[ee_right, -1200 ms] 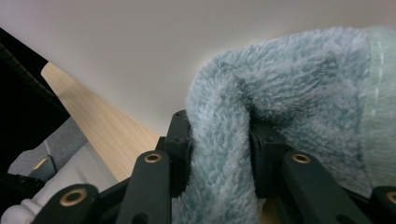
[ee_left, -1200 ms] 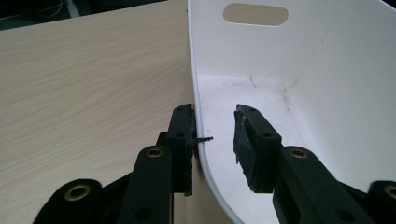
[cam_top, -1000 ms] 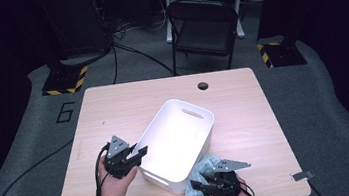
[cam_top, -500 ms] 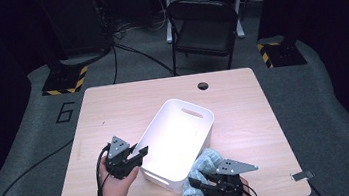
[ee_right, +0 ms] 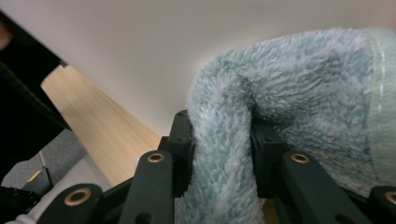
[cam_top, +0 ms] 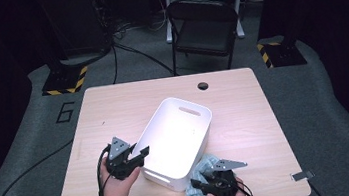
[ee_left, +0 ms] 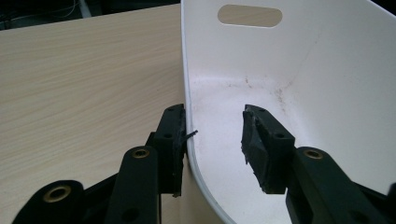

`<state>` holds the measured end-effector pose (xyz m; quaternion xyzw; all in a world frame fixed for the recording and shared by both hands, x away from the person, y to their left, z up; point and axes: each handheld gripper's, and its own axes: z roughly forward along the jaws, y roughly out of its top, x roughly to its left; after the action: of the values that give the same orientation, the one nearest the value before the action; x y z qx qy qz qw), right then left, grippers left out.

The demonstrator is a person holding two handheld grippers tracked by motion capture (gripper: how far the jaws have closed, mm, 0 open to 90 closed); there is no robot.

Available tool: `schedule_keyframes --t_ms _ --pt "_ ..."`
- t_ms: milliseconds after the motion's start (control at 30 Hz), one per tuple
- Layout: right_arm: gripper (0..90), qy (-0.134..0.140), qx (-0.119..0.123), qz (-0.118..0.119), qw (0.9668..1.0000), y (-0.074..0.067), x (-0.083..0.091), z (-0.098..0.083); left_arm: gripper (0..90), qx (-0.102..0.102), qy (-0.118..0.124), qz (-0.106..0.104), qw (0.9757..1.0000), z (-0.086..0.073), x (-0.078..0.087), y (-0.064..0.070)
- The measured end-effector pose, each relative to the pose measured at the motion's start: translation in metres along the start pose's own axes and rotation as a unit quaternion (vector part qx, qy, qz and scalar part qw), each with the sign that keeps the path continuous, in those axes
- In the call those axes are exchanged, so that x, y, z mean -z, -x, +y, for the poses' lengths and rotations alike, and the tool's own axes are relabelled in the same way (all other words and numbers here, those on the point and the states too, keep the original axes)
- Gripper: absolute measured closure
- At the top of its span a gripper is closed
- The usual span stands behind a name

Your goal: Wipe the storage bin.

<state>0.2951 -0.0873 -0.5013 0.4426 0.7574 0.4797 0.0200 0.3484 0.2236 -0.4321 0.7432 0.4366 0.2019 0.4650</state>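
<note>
The right gripper (cam_top: 212,186) pinches the blue towel (cam_top: 202,171), not yet in the white bin (cam_top: 177,133); the left gripper (cam_top: 138,155) has just been opening around its rim

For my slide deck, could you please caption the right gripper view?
Right claw shut on a fluffy pale blue towel, close beside the white bin's outer wall.

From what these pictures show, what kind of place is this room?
Probably a lab or studio set up for recording, not a home. A bare wooden table stands on grey floor matting marked with a "6"; black-and-yellow weighted bases, loose cables and a folding chair sit behind it in the dark.
</note>
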Motion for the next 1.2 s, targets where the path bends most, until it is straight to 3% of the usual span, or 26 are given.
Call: schedule_keyframes --t_ms 167,300,433,567,700,800,1100,1200 --pt "66.7 -0.002 -0.007 -0.002 1.0 0.007 -0.005 -0.003 53.0 0.001 -0.004 -0.009 1.0 0.0 -0.001 -0.002" --pt "66.3 0.002 -0.004 -0.005 1.0 0.002 0.0 -0.003 51.0 -0.004 -0.01 -0.018 0.9998 0.001 -0.001 -0.003" --pt "66.1 0.021 0.007 0.005 0.9997 -0.014 0.014 0.003 51.9 -0.003 -0.017 -0.022 0.9996 0.003 -0.001 -0.005" --pt "66.0 0.057 0.027 0.022 0.9978 -0.035 0.034 0.015 53.3 -0.003 -0.019 -0.02 0.9996 0.004 -0.001 -0.005" --pt "66.0 0.08 0.042 0.024 0.9956 -0.047 0.045 0.022 55.4 -0.002 -0.021 -0.014 0.9997 0.003 0.0 -0.003" --pt "66.2 0.084 0.041 0.025 0.9954 -0.045 0.043 0.023 56.8 -0.005 -0.023 -0.01 0.9997 0.003 0.002 -0.003" --pt "66.4 0.098 0.041 0.002 0.9943 -0.029 0.035 0.031 55.9 0.037 -0.01 -0.008 0.9992 -0.002 0.013 -0.004" --pt "66.2 0.09 0.038 0.0 0.9952 -0.025 0.03 0.031 55.7 0.039 -0.009 -0.005 0.9992 -0.002 0.014 -0.003"
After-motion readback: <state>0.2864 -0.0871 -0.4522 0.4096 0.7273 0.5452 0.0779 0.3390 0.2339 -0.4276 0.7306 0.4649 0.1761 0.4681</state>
